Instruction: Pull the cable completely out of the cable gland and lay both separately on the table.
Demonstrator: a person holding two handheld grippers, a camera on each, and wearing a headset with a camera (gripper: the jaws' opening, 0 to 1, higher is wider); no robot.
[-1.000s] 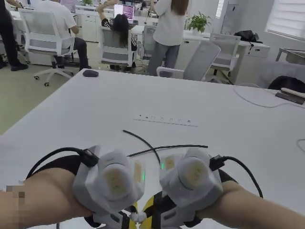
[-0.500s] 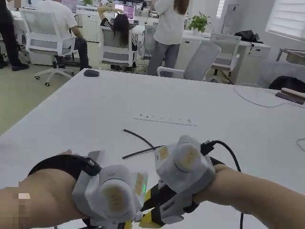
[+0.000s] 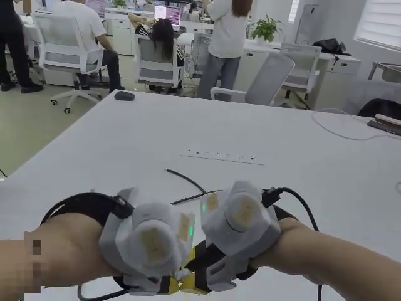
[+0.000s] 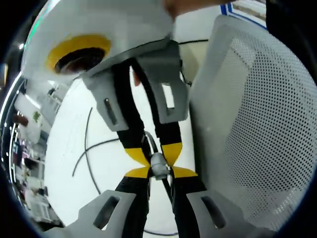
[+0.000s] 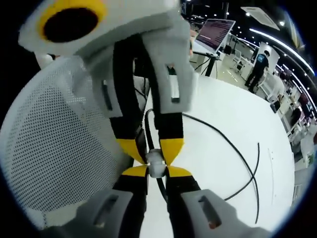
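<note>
Gripper views face each other closely, sharing the cable gland (image 4: 157, 166).

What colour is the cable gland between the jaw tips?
Light grey cable gland, black cable through it; clearest in the right gripper view.

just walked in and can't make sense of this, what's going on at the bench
A person holds a gripper in each hand, tips facing each other over the white table. The left gripper and right gripper are both pinched shut at a small grey cable gland with a black cable threaded through it. The cable is not out yet; its loose length curves across the table.
</note>
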